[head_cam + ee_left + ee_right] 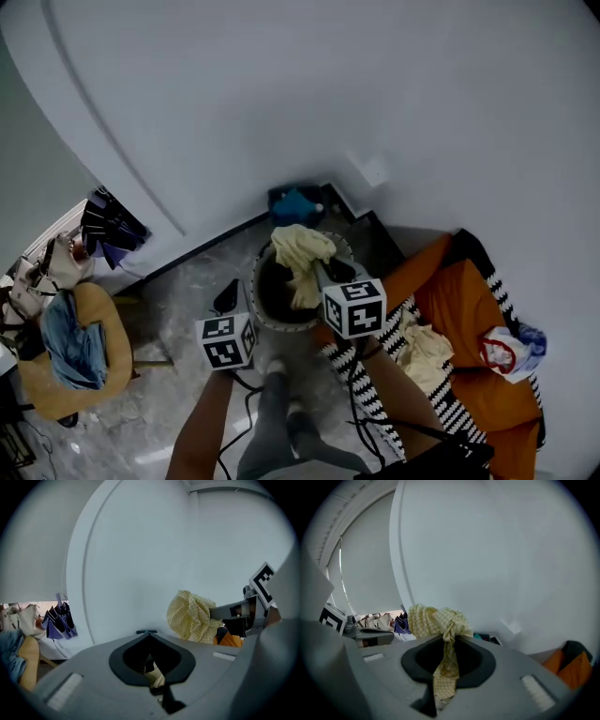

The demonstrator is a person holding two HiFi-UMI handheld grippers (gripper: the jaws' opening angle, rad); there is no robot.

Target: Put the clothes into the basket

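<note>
Directly over basket [260, 298], yellow garment [302, 251]; right, orange couch [459, 309]; left, wooden chair [111, 323].

Dim, cool, even light; both gripper views bend strongly, corners black.

Cloth [300, 246] in right claw [315, 270] over basket [266, 317]; left claw [228, 296] beside its left rim, sofa [455, 314] right.

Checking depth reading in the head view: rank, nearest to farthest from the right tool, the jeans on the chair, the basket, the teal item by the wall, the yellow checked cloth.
From the right tool:
1. yellow checked cloth, in its grip.
2. basket, just beneath.
3. teal item, behind the basket.
4. jeans, far left.
</note>
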